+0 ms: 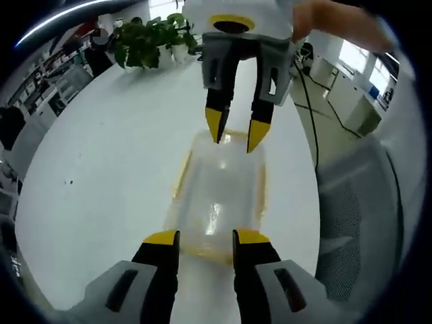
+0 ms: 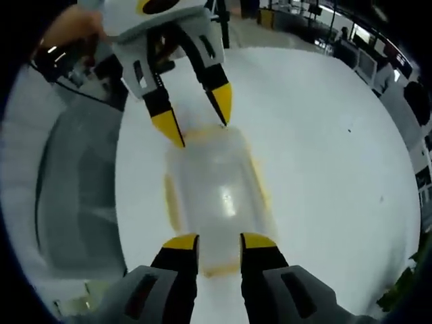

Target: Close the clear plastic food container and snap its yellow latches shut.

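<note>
— Where is the container?

— The clear plastic food container point(image 1: 219, 196) lies flat on the white table point(image 1: 101, 148), lid on top, yellow latches point(image 1: 182, 172) along its edges. In my left gripper view it sits dead centre, running from 6 o'clock toward 12. In my right gripper view the same box point(image 2: 219, 196) runs the same way.

— And your jaws?

— My left gripper point(image 1: 206, 237) stands at the near short end of the box, jaws apart at a narrow gap, tips just at the rim, holding nothing. My right gripper point(image 2: 219, 237) does likewise at the opposite end. Each shows in the other's view at 12 o'clock: the right one point(image 1: 235, 135) pointing down at the far rim, the left one point(image 2: 199, 121) too, both with jaws parted.

— Around it?

— A grey mesh chair point(image 1: 358, 209) at 4 o'clock beside the table, potted plants point(image 1: 148, 40) at 11 o'clock on the far end, a black cable point(image 1: 307, 101) trailing at 1 o'clock.
</note>
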`<control>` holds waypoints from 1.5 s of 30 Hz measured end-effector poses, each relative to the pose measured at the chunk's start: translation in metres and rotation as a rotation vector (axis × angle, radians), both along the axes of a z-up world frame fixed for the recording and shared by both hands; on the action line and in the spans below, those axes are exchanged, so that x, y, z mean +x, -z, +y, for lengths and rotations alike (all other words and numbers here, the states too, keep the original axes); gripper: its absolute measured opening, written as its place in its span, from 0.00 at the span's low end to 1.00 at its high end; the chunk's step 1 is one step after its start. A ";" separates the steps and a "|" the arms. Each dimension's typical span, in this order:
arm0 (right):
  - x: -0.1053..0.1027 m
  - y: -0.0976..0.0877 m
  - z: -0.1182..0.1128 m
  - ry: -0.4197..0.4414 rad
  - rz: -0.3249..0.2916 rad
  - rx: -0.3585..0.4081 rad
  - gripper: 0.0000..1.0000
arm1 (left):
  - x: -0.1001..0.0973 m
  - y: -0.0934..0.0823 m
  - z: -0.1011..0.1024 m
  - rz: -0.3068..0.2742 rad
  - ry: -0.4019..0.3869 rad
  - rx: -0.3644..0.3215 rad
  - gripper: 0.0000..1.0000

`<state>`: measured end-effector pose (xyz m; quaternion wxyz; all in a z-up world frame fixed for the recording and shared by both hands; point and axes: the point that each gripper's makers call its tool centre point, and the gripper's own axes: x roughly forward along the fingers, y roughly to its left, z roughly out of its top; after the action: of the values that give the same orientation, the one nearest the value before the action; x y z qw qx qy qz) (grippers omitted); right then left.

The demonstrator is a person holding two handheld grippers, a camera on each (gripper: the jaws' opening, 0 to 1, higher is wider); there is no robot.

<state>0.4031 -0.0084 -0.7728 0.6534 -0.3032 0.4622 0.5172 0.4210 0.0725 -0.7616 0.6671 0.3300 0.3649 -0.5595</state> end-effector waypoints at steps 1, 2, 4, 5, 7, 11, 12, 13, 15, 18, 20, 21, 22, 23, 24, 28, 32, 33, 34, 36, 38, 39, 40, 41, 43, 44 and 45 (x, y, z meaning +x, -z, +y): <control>0.001 0.001 0.000 0.002 0.003 0.005 0.22 | 0.000 0.000 -0.002 -0.003 0.007 0.000 0.30; 0.002 0.001 0.001 0.014 0.011 0.008 0.22 | 0.000 0.000 -0.005 -0.002 0.012 -0.006 0.30; 0.002 0.000 0.003 0.008 0.006 0.015 0.21 | 0.000 -0.002 -0.009 -0.001 0.008 -0.015 0.30; 0.002 0.000 0.004 0.007 0.007 0.019 0.21 | 0.000 -0.003 -0.013 -0.003 0.011 -0.024 0.30; 0.003 0.000 0.007 0.005 0.007 0.023 0.21 | -0.001 -0.003 -0.018 -0.001 0.014 -0.031 0.30; 0.005 0.000 0.013 0.003 0.008 0.028 0.21 | -0.002 -0.003 -0.026 0.001 0.021 -0.040 0.30; 0.005 0.000 0.016 0.000 0.010 0.032 0.20 | -0.002 -0.004 -0.028 0.001 0.022 -0.042 0.30; 0.005 0.000 0.017 -0.002 0.010 0.034 0.20 | -0.002 -0.005 -0.031 -0.002 0.025 -0.048 0.30; 0.006 0.000 0.019 -0.008 0.009 0.034 0.20 | -0.002 -0.006 -0.035 0.000 0.029 -0.056 0.30; 0.008 -0.001 0.022 -0.009 0.006 0.042 0.20 | -0.002 -0.005 -0.038 -0.003 0.037 -0.057 0.30; 0.009 -0.001 0.023 -0.011 0.005 0.049 0.20 | -0.003 -0.004 -0.039 -0.001 0.041 -0.060 0.30; 0.009 -0.001 0.024 -0.010 0.007 0.049 0.20 | -0.004 -0.003 -0.040 0.001 0.041 -0.059 0.30; 0.009 0.000 0.024 -0.013 0.004 0.048 0.20 | -0.004 -0.003 -0.040 0.000 0.042 -0.058 0.30; 0.009 0.000 0.024 -0.013 0.005 0.049 0.20 | -0.004 -0.003 -0.040 0.001 0.041 -0.058 0.30; 0.011 0.001 0.023 -0.004 0.007 0.053 0.20 | -0.005 -0.003 -0.040 0.002 0.039 -0.059 0.30; 0.014 0.001 0.022 -0.002 0.007 0.056 0.20 | -0.006 -0.003 -0.041 0.001 0.038 -0.061 0.30; 0.018 0.000 0.024 0.002 0.004 0.063 0.19 | -0.007 0.001 -0.043 0.009 0.020 -0.057 0.30; 0.020 0.000 0.025 0.007 0.004 0.069 0.19 | -0.008 0.002 -0.044 0.012 0.012 -0.058 0.31; 0.020 0.000 0.025 0.009 0.004 0.070 0.19 | -0.008 0.003 -0.045 0.012 0.007 -0.060 0.31; 0.021 0.001 0.026 0.007 0.003 0.071 0.19 | -0.012 0.005 -0.046 0.015 0.004 -0.061 0.31; 0.022 0.002 0.027 0.004 0.001 0.073 0.19 | -0.015 0.008 -0.047 0.013 0.001 -0.058 0.31; 0.023 0.002 0.027 0.005 0.002 0.073 0.19 | -0.017 0.008 -0.048 0.018 0.001 -0.061 0.31; 0.024 0.002 0.027 0.007 -0.001 0.073 0.19 | -0.018 0.009 -0.048 0.019 -0.001 -0.063 0.32; 0.025 0.002 0.027 0.009 -0.001 0.075 0.19 | -0.018 0.009 -0.048 0.019 -0.004 -0.063 0.32; 0.027 0.002 0.027 0.010 -0.002 0.077 0.19 | -0.018 0.010 -0.048 0.023 -0.014 -0.069 0.32; 0.028 0.002 0.027 0.010 -0.004 0.076 0.19 | -0.018 0.010 -0.048 0.026 -0.022 -0.073 0.32; 0.028 0.003 0.027 0.009 -0.004 0.077 0.19 | -0.019 0.010 -0.049 0.027 -0.026 -0.077 0.32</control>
<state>0.4313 0.0185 -0.7753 0.6678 -0.2770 0.4421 0.5309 0.4022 0.0237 -0.7712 0.6814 0.2915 0.3563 -0.5689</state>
